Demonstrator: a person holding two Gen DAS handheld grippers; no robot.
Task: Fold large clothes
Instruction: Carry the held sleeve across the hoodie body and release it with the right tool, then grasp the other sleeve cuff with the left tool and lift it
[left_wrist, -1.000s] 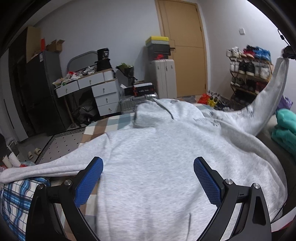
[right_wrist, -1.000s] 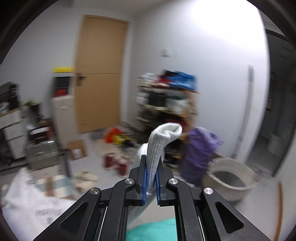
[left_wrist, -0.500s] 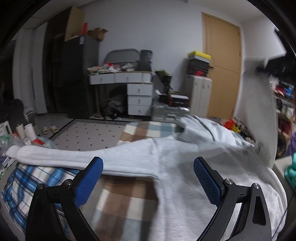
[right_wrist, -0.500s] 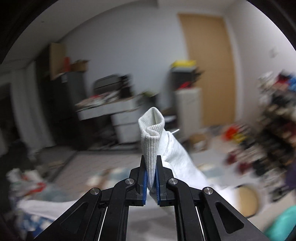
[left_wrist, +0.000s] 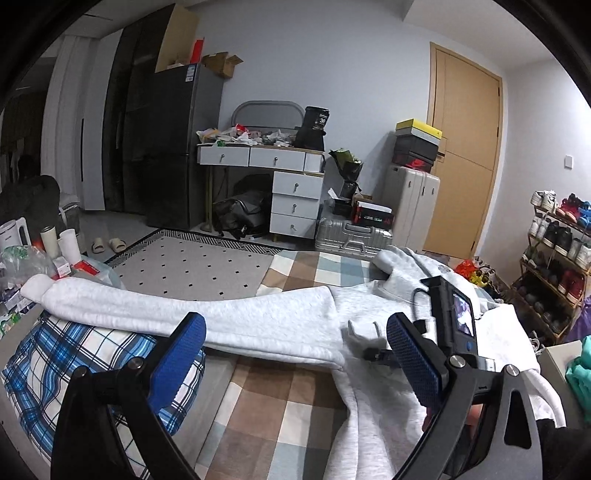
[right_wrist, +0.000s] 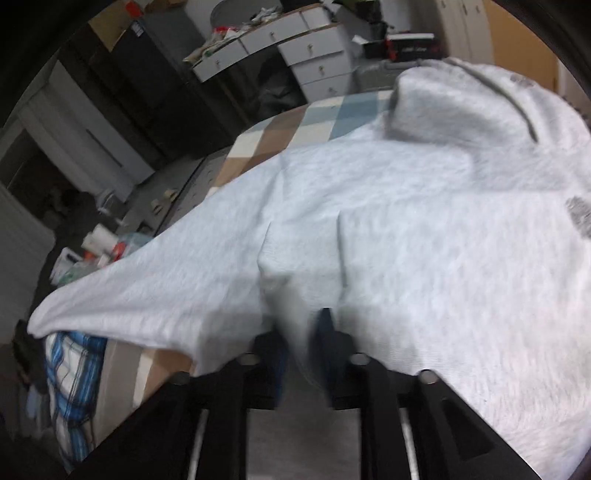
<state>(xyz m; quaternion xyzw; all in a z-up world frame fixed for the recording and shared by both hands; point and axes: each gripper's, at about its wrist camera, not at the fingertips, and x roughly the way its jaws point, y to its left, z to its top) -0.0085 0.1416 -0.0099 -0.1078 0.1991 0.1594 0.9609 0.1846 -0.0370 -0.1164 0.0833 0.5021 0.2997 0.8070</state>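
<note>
Two grippers are working over a light grey sweatshirt (left_wrist: 373, 317) that is lying spread on a checked bedcover (left_wrist: 295, 402), one sleeve (left_wrist: 184, 310) stretching out across a blue plaid pillow (left_wrist: 48, 354). The left gripper (left_wrist: 295, 354) is hovering with its jaws wide apart, gripping nothing. The right gripper (right_wrist: 303, 354) is opening its jaws, with a fold of sweatshirt fabric between them.
</note>
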